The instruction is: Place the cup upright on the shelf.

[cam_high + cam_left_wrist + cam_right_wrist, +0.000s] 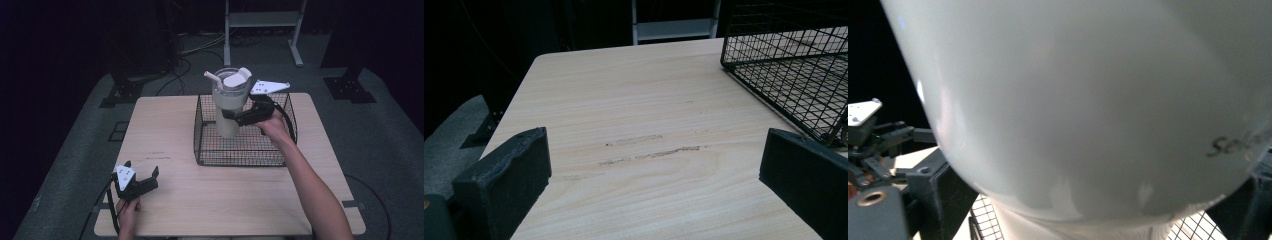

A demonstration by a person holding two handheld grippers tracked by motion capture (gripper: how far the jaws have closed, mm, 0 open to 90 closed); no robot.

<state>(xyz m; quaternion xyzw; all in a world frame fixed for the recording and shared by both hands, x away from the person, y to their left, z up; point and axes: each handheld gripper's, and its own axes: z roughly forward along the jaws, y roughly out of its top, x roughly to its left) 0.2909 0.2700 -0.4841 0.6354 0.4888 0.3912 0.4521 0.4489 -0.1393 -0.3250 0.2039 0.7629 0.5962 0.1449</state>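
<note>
Left tool (141, 178) rests on worktop (165, 130) near my front left corner, jaws spread wide, nothing between them; in left gripper view I see bare wood between jaws, wire basket (784, 65) ahead at right. Right tool (231, 116) clamps white tumbler (228, 107) from side, jaws on both sides of body. Tumbler upright, with lid and straw (212, 78), inside wire basket toward far edge of worktop. I cannot tell if tumbler base touches basket floor.
</note>
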